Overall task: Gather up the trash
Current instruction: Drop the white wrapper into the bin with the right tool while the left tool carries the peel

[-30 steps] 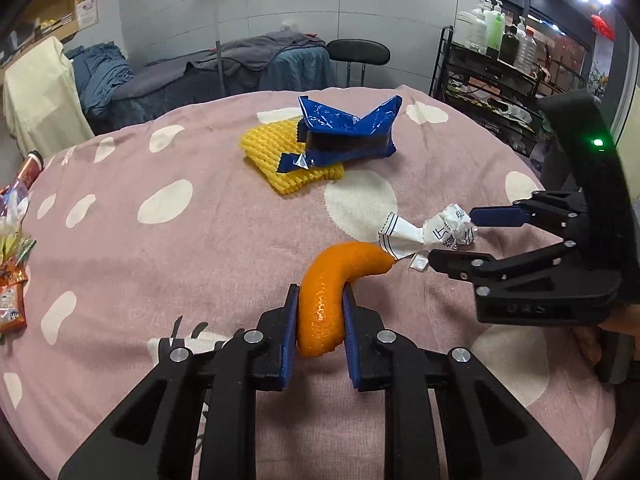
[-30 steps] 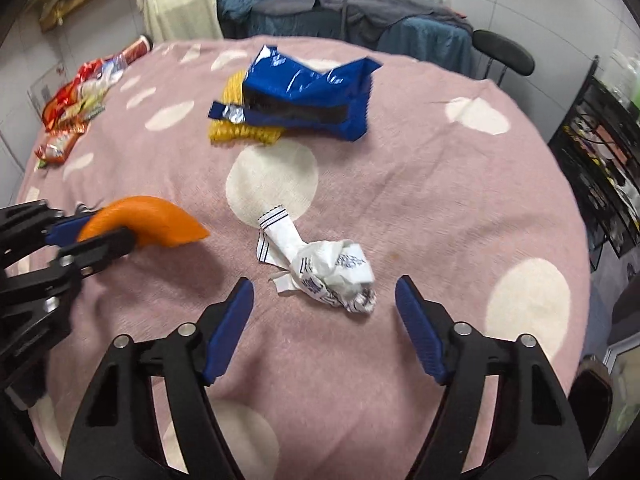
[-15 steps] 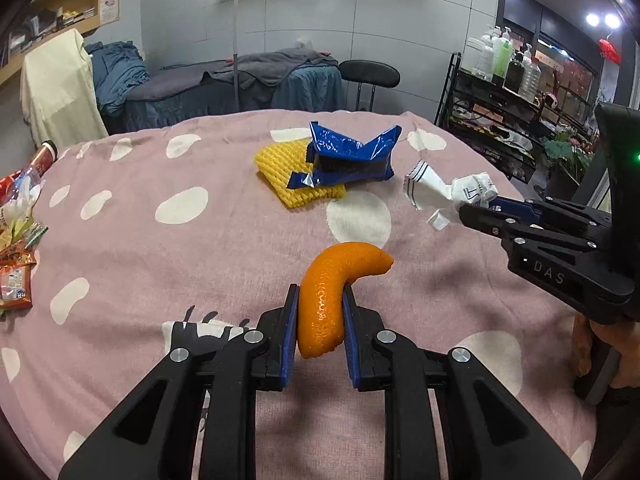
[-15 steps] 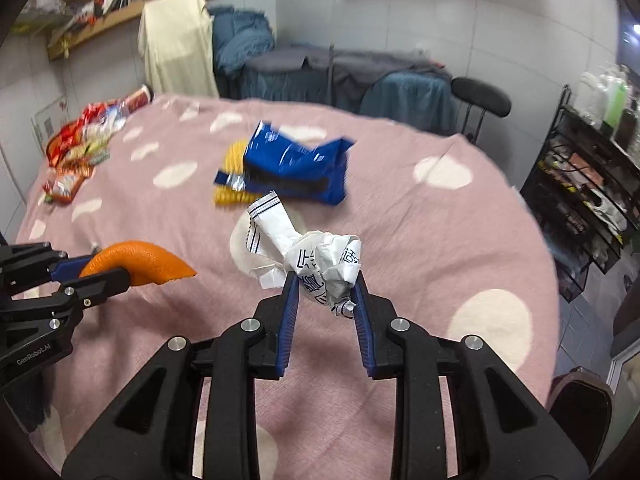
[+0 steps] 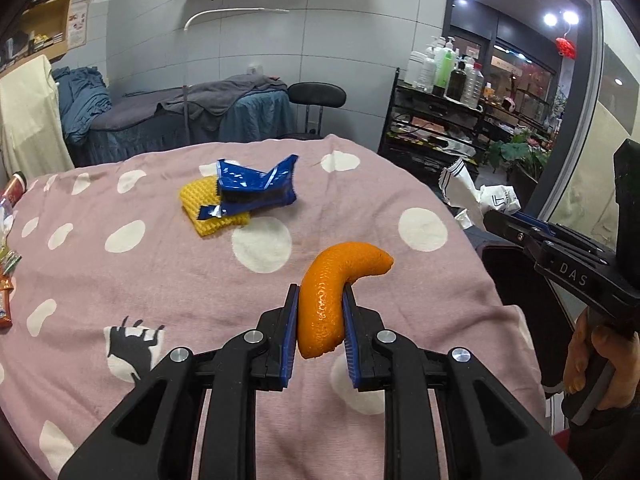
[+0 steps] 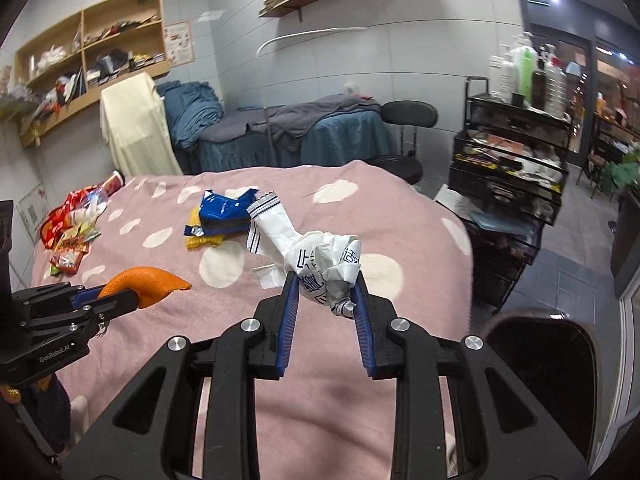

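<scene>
The left tool [image 5: 320, 332] is clamped on the orange peel [image 5: 332, 296], lifted clear above the tabletop [image 5: 120, 280]. The right tool [image 6: 326, 312] pinches crumpled paper [image 6: 320, 256] near the tabletop's right edge, beside a dark bin [image 6: 548, 360] at lower right. Farther back, upper centre, the blue wrapper [image 5: 256, 188] lies on yellow foam netting [image 5: 200, 204] with open cloth around.

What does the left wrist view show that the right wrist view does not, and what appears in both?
Only the left wrist view shows the black cat print on the pink spotted tablecloth and the person's hand on the right gripper's handle.

Only the right wrist view shows the wooden wall shelves and the dark bin opening.

Both show the curved orange peel in the left gripper, the crumpled white printed paper in the right gripper, and the blue foil wrapper on the yellow foam net.
</scene>
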A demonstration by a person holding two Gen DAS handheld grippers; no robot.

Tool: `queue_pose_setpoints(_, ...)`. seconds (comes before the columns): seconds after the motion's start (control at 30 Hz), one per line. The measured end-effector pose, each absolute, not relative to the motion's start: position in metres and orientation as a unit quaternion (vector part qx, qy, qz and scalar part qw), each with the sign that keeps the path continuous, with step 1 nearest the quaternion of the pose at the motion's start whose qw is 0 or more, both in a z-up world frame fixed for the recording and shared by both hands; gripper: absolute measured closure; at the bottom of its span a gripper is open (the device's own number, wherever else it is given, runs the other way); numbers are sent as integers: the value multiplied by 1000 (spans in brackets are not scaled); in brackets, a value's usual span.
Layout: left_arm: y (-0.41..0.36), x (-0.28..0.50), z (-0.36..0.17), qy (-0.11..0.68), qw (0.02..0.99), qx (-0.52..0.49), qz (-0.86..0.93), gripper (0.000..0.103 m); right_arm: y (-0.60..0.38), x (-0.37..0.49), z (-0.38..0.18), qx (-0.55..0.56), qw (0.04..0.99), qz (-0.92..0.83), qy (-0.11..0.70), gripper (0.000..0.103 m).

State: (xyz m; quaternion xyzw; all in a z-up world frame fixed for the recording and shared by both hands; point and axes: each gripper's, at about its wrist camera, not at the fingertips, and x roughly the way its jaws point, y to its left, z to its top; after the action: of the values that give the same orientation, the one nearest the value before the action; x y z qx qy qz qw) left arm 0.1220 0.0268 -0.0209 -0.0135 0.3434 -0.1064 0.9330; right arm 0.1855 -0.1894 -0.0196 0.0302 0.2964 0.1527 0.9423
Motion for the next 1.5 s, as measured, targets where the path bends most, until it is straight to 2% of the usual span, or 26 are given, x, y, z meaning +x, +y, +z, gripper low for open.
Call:
queue_pose_setpoints(0.63,-72,116,-19,343,914,24,-216,82,-301,141,-54,117,939,36,322,75)
queue_pose_setpoints(1.07,-116,124,-29,360,896,49,-257,82,-353,143,-105,169,907,-43,383,75)
queue_pose_setpoints(1.2,-124,127,-34,367,890,55,-264,82,-360,144,-120,180,900,-48,394,59)
queue_pose_setpoints(1.23,-127,126,-34,368,890,57,-264,82,-360,143,-121,181,901,-51,392,45)
queue_pose_setpoints(1.3,-131,128,-36,370,887,61,-268,82,-360,141,-122,182,902,-56,387,29)
queue_pose_setpoints(1.5,-145,131,-41,379,880,72,-278,82,-368,137,-120,193,905,-68,372,21)
